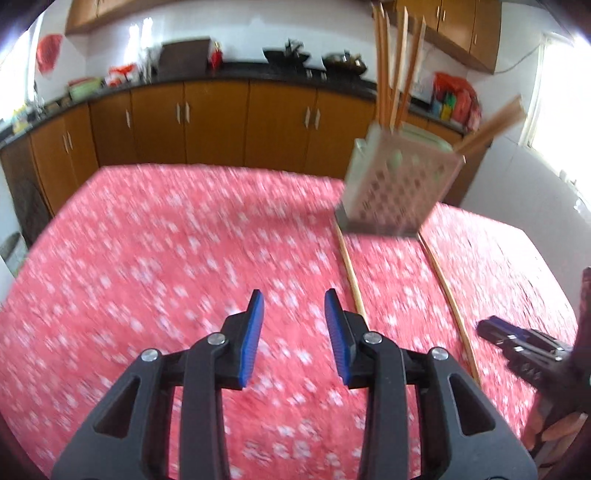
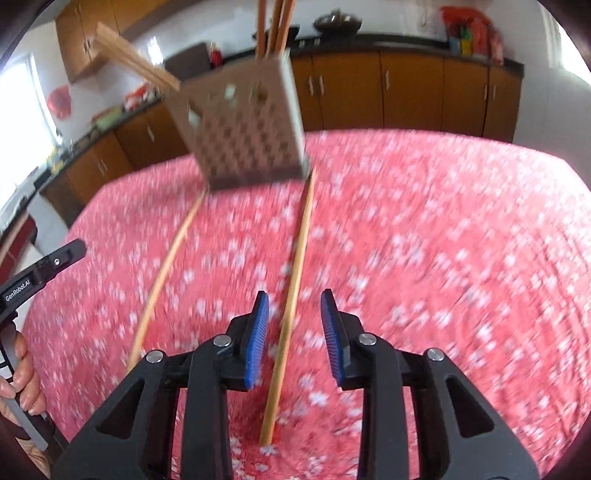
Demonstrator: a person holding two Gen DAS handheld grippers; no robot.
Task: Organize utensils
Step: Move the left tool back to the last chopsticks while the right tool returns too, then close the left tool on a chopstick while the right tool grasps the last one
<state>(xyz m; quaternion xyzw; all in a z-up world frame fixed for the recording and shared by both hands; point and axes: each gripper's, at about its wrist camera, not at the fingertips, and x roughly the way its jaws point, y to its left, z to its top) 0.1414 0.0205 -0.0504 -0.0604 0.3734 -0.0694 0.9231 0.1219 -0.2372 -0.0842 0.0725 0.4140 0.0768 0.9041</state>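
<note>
Both the left claw and right claw stand part open and empty above the red tablecloth, the right straddling the right-hand chopstick of two lying near the perforated holder; thin, stiff, light and likely slippery, it is best pinched mid-length.

Tablecloth pattern motion-blurred; chopsticks in holder cut off by top edge.

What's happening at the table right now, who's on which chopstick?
A person holds tongs in each hand over the red floral tablecloth. Two loose chopsticks lie on it in front of the perforated holder, which already has several chopsticks standing in it. The right tongs are open and straddle the right chopstick, not gripping it. The left tongs are open and empty, beside the left chopstick.
</note>
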